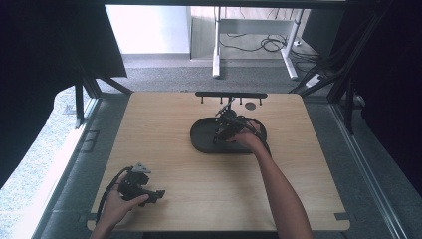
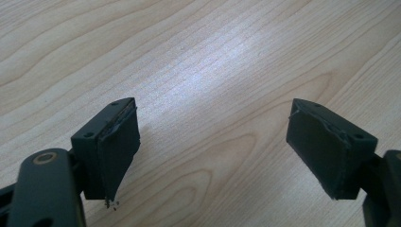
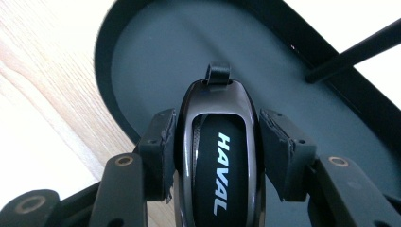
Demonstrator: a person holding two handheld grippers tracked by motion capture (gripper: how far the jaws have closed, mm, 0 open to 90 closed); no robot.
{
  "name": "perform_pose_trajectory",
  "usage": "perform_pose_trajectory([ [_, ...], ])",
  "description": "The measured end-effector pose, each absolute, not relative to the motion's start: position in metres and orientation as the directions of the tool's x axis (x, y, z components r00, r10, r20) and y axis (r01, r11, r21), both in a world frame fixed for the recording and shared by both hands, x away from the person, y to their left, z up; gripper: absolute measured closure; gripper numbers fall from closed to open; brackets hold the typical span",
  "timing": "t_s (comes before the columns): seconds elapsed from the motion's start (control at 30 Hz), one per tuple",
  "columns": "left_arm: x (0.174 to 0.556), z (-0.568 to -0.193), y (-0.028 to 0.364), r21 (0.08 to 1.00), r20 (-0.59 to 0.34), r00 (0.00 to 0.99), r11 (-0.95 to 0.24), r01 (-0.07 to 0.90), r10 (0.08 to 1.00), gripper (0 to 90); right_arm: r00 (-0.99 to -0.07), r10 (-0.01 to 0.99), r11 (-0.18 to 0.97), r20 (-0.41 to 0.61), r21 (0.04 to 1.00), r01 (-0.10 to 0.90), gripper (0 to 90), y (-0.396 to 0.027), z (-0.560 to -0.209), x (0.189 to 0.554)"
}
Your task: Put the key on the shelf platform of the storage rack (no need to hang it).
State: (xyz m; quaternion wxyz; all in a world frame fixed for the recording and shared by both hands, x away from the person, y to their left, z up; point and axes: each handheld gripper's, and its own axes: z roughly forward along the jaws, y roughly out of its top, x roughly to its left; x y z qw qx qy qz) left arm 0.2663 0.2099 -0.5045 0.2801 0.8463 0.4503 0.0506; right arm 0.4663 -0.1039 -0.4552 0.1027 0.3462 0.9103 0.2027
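Here the wooden bench (image 1: 199,189) carries little: a dark oval tray (image 1: 204,142) sits a touch toward one o'clock of its middle, and beyond it, at twelve o'clock near the far edge, a black rack (image 1: 231,94) with short pegs stands on its own. The work in hand looks like setting a car key down in the tray — the carrying part appears nearly done and the lowering part is under way.

The right gripper (image 1: 226,125) hangs over the tray's middle, tilted downward. In the right gripper view its jaws pinch the key fob (image 3: 215,165) by its two long sides, the pads pressed flat against the glossy black shell. The fob bears white HAVAL lettering, and its small strap loop (image 3: 218,73) points away from the hand toward the tray's floor, at twelve o'clock in that view. Whether the fob's tip already touches the floor I cannot tell; it seems just above it.

The left gripper (image 1: 149,193) rests at about seven o'clock on the bench, well apart from the tray. Its jaws are spread wide with nothing between them — bare wood grain lies under them in the left gripper view.

The next move, as I judge it, calls for easing the fob down until it lies on the tray's floor, clear of the raised rim (image 3: 106,56), and only then spreading the jaws. Releasing too high risks the smooth shell sliding or bouncing toward the rim.
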Motion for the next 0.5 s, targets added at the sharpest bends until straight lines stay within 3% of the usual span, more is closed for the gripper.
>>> perform_pose_trajectory([
  [0.5,0.266,-0.505,0.210,0.514,-0.166,0.592,-0.443,0.734,0.789,18.2,-0.734,0.677,0.685,-0.064,0.419,0.596,48.8,-0.119,-0.475,0.473],
])
